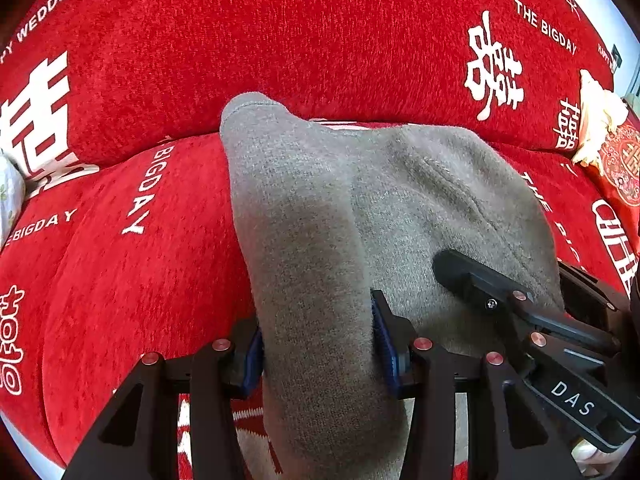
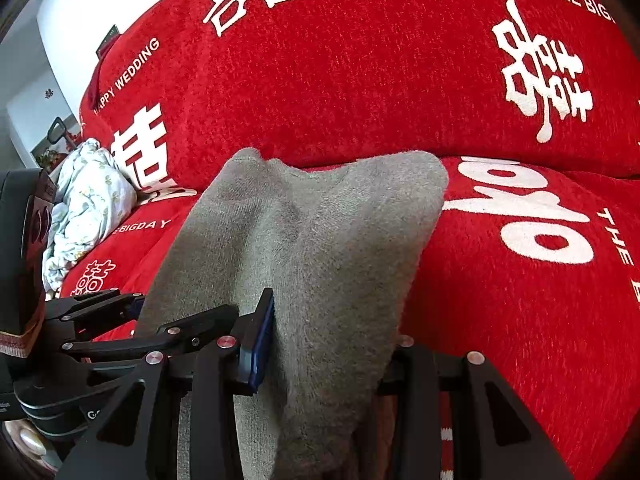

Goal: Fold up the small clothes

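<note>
A small grey fleece garment (image 1: 420, 200) (image 2: 320, 220) hangs bunched over the red sofa seat, its far end resting against the backrest. My left gripper (image 1: 320, 352) is shut on a thick fold of it, with the cloth pressed between the blue pads (image 1: 386, 344). My right gripper (image 2: 332, 344) is shut on the neighbouring fold; one blue pad (image 2: 260, 340) shows and the other finger is hidden behind the cloth. The two grippers sit close side by side. The right gripper's finger (image 1: 464, 272) lies on the cloth in the left wrist view, and the left gripper's fingers (image 2: 116, 308) show in the right wrist view.
The red sofa cover (image 1: 120, 280) (image 2: 520, 320) with white lettering fills both views. A white floral cloth (image 2: 88, 200) lies at the left end of the seat. A cream item (image 1: 596, 120) and a red patterned cushion (image 1: 624, 160) sit at the right end. A red-and-white knit piece (image 1: 248, 416) lies beneath the grippers.
</note>
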A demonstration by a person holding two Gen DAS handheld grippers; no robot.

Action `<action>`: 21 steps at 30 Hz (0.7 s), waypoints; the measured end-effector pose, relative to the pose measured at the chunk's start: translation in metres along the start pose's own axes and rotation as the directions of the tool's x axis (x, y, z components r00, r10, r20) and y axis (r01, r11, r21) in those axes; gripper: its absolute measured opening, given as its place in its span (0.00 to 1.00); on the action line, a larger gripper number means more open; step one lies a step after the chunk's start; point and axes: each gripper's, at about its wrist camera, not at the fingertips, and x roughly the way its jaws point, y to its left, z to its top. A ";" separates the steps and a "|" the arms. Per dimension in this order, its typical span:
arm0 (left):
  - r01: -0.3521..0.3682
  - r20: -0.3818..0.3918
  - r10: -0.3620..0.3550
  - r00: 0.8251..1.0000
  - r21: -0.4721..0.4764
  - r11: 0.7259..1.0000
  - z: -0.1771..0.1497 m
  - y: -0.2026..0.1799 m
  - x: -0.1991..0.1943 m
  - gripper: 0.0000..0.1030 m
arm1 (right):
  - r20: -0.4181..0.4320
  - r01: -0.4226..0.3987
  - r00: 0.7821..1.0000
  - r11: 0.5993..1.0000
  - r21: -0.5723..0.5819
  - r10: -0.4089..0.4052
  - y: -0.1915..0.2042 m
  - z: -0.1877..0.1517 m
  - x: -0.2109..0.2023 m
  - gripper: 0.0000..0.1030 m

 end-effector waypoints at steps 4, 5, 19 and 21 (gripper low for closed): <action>-0.009 0.007 0.009 1.000 0.008 1.000 -0.005 -0.001 -0.004 0.47 | -0.001 -0.007 1.000 1.000 0.007 0.007 -0.001 -0.002 -0.002 0.40; -0.010 0.008 0.010 1.000 0.009 1.000 -0.006 -0.002 -0.005 0.47 | 0.000 -0.007 1.000 1.000 0.007 0.007 0.000 -0.003 -0.002 0.40; -0.006 0.028 0.005 1.000 0.039 0.999 -0.029 0.000 -0.018 0.47 | 0.012 0.017 1.000 1.000 0.017 -0.018 0.009 -0.023 -0.016 0.40; -0.002 0.029 0.001 1.000 0.038 0.999 -0.033 0.002 -0.020 0.46 | 0.014 0.023 1.000 1.000 0.012 -0.024 0.012 -0.025 -0.018 0.40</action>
